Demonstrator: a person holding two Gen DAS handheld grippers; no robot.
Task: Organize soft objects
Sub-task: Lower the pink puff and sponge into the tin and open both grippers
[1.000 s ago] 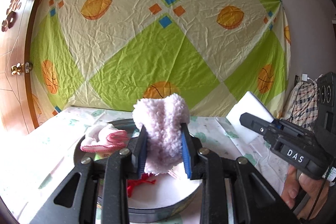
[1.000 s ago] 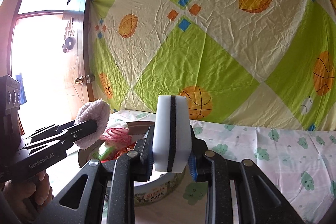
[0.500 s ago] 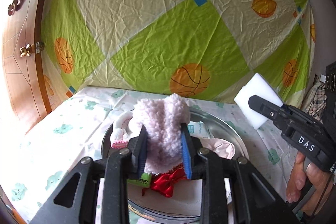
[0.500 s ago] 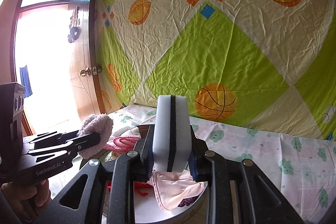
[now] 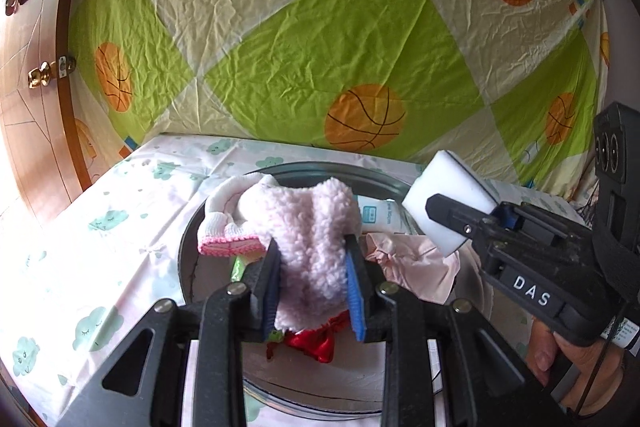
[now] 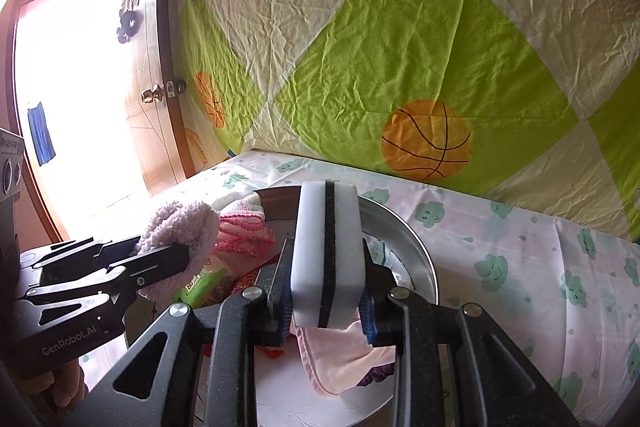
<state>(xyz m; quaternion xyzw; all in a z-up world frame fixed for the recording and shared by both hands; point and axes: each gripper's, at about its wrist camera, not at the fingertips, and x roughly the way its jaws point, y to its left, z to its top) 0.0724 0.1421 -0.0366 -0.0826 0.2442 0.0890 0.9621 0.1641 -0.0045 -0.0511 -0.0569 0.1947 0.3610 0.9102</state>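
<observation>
My left gripper (image 5: 312, 267) is shut on a fluffy pale pink cloth (image 5: 312, 231) and holds it over a round metal tin (image 5: 320, 173). My right gripper (image 6: 326, 283) is shut on a white sponge with a dark middle layer (image 6: 326, 251), over the same tin (image 6: 416, 251). The sponge also shows in the left wrist view (image 5: 448, 207), the fluffy cloth in the right wrist view (image 6: 176, 227). In the tin lie a white and pink sock (image 5: 228, 227), a light pink cloth (image 5: 416, 267), a red ribbon (image 5: 316, 341) and a green packet (image 6: 200, 283).
The tin stands on a table under a white cloth with green cloud prints (image 5: 100, 267). A green and cream sheet (image 5: 320, 47) hangs behind it. A wooden door (image 5: 28, 87) is at the left. The tablecloth runs on to the right of the tin (image 6: 540, 267).
Both grippers have tilted down and moved in over the tin, so its inside shows more. Each grip is unchanged.
</observation>
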